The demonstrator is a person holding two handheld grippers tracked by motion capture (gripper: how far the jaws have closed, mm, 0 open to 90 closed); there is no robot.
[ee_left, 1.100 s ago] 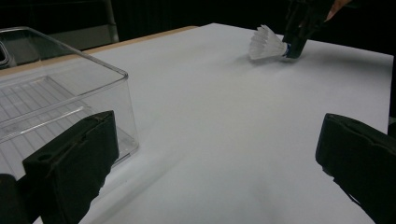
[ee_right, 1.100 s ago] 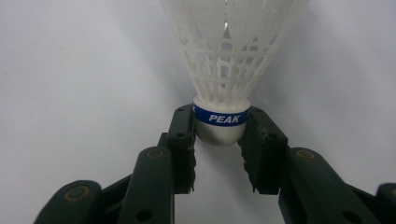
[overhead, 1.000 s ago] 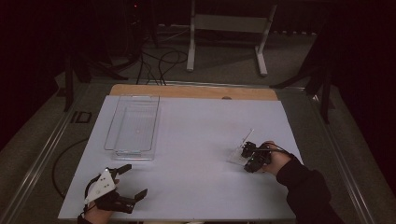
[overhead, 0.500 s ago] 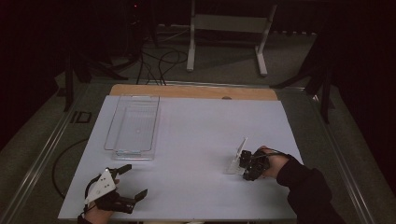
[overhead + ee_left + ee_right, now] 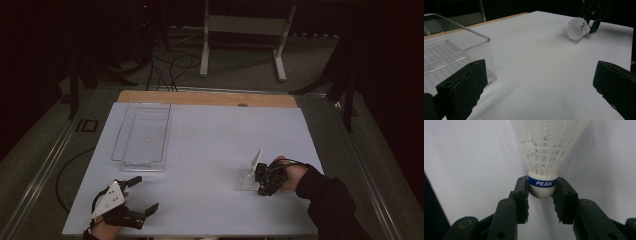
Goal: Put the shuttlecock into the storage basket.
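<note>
A white shuttlecock (image 5: 255, 165) with a blue band marked PEAK (image 5: 543, 157) is at the right of the white table sheet (image 5: 210, 145). My right gripper (image 5: 261, 178) is shut on its rounded cork base, one pad on each side (image 5: 541, 192). The feather skirt points away from the jaws, low over the sheet (image 5: 577, 28); I cannot tell whether it touches. My left gripper (image 5: 145, 193) rests at the near left corner, its jaws wide open with nothing between them (image 5: 541, 82).
A clear plastic bin (image 5: 141, 163) stands at the left of the sheet, just beyond the left gripper (image 5: 459, 33). A wooden strip (image 5: 200, 97) borders the far edge. A metal stand (image 5: 240, 30) and cables are on the floor behind.
My right gripper has shifted a little toward the near edge and leftward, carrying the shuttlecock with it. The left gripper has kept still.
</note>
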